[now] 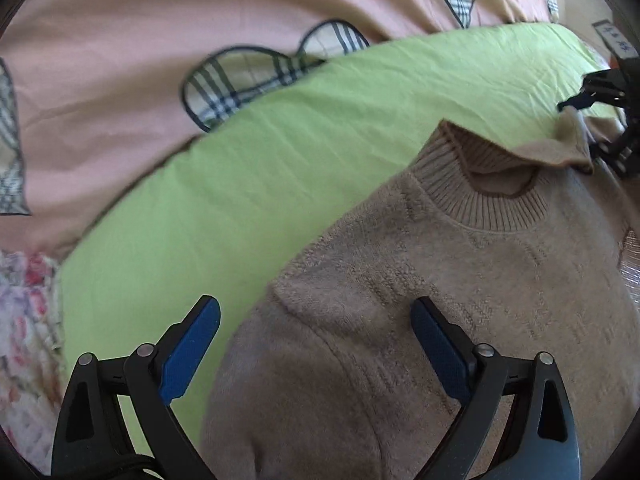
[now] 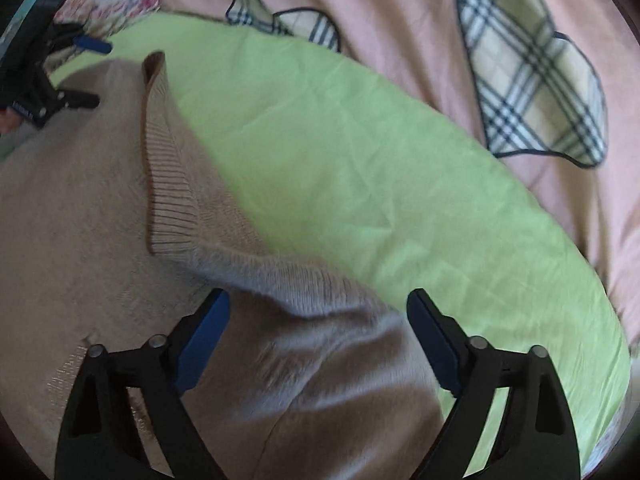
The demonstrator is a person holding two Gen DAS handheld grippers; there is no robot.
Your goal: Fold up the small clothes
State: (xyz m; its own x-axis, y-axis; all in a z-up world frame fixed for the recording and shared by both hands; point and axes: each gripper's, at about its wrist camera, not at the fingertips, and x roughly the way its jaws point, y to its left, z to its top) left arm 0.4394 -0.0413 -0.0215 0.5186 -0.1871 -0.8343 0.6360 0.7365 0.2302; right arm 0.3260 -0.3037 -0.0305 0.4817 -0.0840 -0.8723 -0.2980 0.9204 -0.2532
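Note:
A small beige knit sweater (image 1: 460, 280) with a ribbed collar (image 1: 492, 208) lies front up on a light green cloth (image 1: 280, 168). My left gripper (image 1: 316, 316) is open over the sweater's left shoulder and sleeve, jaws wide apart, holding nothing. My right gripper (image 2: 318, 308) is open over the sweater's (image 2: 80, 220) other shoulder beside the collar (image 2: 168, 160), holding nothing. The right gripper also shows in the left wrist view (image 1: 600, 128) at the far right edge, and the left gripper shows in the right wrist view (image 2: 76, 72) at the upper left.
The green cloth (image 2: 360, 152) lies on a pink bedcover (image 1: 120, 60) with plaid patches (image 2: 536, 72). A floral fabric (image 1: 24, 340) sits at the left edge of the left wrist view. A white label (image 1: 616, 38) shows at its upper right.

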